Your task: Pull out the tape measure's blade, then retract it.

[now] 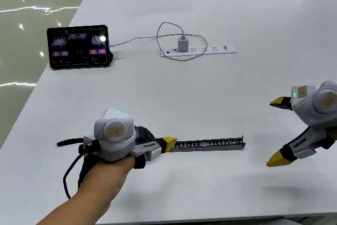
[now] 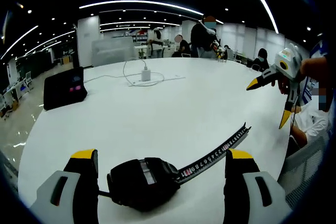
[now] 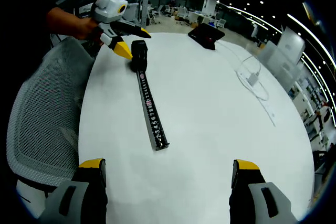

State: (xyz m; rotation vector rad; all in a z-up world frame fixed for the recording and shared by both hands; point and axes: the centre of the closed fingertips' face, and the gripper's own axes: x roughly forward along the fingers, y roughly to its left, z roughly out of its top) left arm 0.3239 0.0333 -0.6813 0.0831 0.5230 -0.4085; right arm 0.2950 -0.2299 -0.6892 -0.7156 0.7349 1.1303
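A black tape measure (image 2: 144, 182) lies on the white table (image 1: 210, 93), between the jaws of my left gripper (image 2: 161, 156). Those jaws stand wide apart, with a gap on each side of the case. The blade (image 1: 210, 144) is drawn out flat on the table, pointing toward the right gripper, and its hook end (image 3: 161, 145) rests free. In the head view a hand holds the left gripper (image 1: 158, 143) at the lower left. My right gripper (image 1: 277, 130) hovers open a little beyond the blade's tip, holding nothing. The right gripper view looks along the blade (image 3: 149, 106) to the case (image 3: 139, 53).
At the far left of the table stands a dark tablet (image 1: 79, 46) with a lit screen. A white power strip (image 1: 197, 51) with a charger and looped cable lies at the back middle. A grey mesh chair (image 3: 42, 124) stands off the table's edge. People sit in the background (image 2: 207, 32).
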